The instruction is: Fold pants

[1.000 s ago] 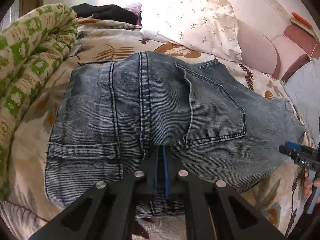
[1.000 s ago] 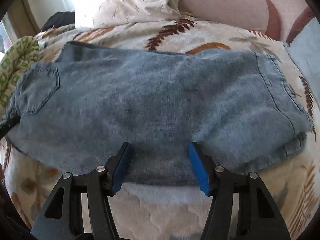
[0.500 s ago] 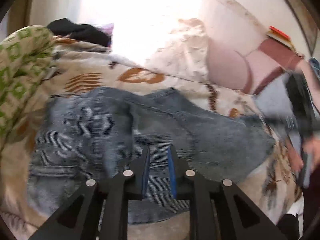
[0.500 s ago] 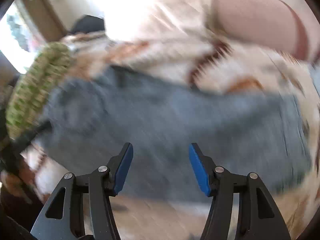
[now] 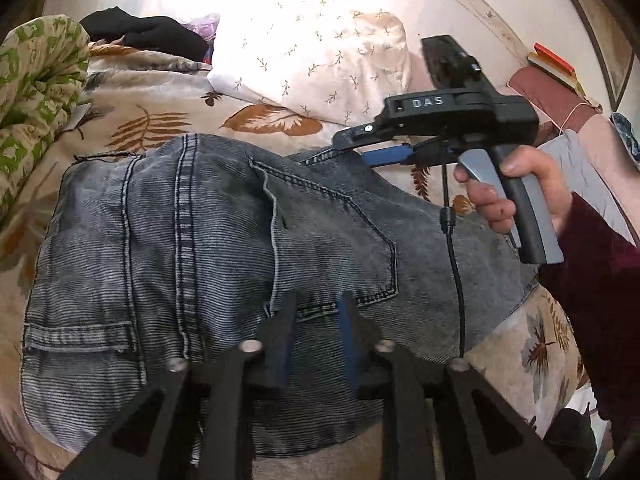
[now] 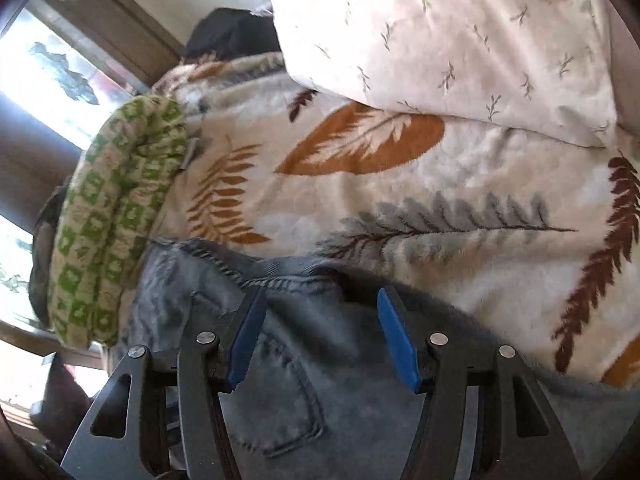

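Note:
Grey-blue jeans (image 5: 224,240) lie folded on the leaf-print blanket, back pockets up. My left gripper (image 5: 316,300) is open and empty just above the near part of the jeans by the right back pocket. My right gripper (image 6: 322,296) is open and empty above the jeans (image 6: 280,380), its tips near their far edge. It also shows in the left wrist view (image 5: 384,148), held in a hand over the far right side of the jeans.
A leaf-print blanket (image 5: 160,116) covers the bed. A white pillow (image 5: 312,64) lies at the back, a green-patterned quilt roll (image 5: 36,92) at the left, dark clothes (image 5: 152,34) behind it. Books (image 5: 554,64) sit at the far right.
My left gripper let go of the jeans, opened and drew back. My right gripper swung up and across to the far edge of the jeans, still open.

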`<state>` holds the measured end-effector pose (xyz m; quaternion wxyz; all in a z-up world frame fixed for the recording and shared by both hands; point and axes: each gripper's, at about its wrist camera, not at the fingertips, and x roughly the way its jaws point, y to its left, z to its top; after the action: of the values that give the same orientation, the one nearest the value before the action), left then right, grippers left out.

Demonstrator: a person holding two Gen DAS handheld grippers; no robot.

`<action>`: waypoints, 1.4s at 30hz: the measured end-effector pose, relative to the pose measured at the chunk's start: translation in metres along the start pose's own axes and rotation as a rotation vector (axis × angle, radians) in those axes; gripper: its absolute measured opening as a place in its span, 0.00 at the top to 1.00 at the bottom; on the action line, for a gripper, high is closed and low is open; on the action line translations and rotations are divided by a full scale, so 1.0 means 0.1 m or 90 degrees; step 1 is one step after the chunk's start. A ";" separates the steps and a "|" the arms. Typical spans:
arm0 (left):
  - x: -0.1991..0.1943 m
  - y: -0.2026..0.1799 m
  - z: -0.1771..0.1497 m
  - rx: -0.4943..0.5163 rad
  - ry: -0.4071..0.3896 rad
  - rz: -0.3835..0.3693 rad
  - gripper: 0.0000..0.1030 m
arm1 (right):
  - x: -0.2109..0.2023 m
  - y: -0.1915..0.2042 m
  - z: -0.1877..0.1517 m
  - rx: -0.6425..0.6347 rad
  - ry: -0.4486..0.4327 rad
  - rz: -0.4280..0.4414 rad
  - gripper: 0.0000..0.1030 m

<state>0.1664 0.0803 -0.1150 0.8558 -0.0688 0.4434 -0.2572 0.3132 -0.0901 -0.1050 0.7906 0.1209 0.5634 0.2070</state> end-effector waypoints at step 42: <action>0.09 -0.23 -0.10 0.119 -0.006 0.078 0.29 | -0.42 0.03 -0.20 0.095 -0.140 -0.131 0.47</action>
<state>0.1537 0.0570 -0.1200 0.8749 0.0375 0.4165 -0.2443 0.2820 -0.1077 -0.0754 0.8533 0.1432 0.4967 0.0682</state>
